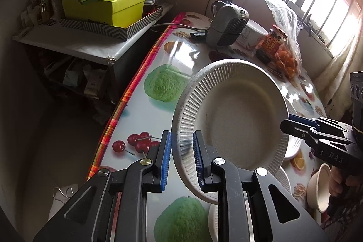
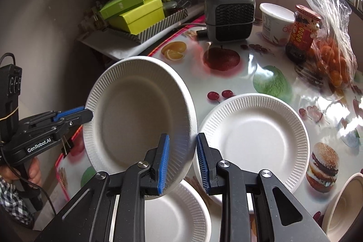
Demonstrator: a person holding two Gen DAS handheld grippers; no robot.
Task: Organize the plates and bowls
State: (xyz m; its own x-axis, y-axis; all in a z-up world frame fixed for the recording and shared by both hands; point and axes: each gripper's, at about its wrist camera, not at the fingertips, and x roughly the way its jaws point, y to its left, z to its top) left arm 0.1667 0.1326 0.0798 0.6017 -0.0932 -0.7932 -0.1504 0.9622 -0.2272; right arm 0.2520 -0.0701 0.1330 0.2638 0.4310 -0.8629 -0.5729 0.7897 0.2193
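A white ribbed paper plate (image 1: pixel 231 119) is held tilted above the table, and it also shows in the right wrist view (image 2: pixel 136 115). My left gripper (image 1: pixel 181 158) has its blue pads on either side of the plate's near rim, with a gap showing. My right gripper (image 2: pixel 182 160) straddles the opposite rim, pads apart. Each gripper shows in the other's view, the right gripper (image 1: pixel 292 124) and the left gripper (image 2: pixel 84 115), pinching the rim. Two more paper plates (image 2: pixel 254 137) (image 2: pixel 177 214) lie on the table. A paper bowl (image 2: pixel 342 205) sits at the right edge.
The table (image 2: pixel 267 60) has a fruit-print cloth. At its far end stand a small grey heater (image 2: pixel 229 15), a white tub (image 2: pixel 275 23), a sauce jar (image 2: pixel 302 34) and a plastic bag of oranges (image 2: pixel 333 60). Green boxes (image 1: pixel 106 6) sit on a shelf to the left.
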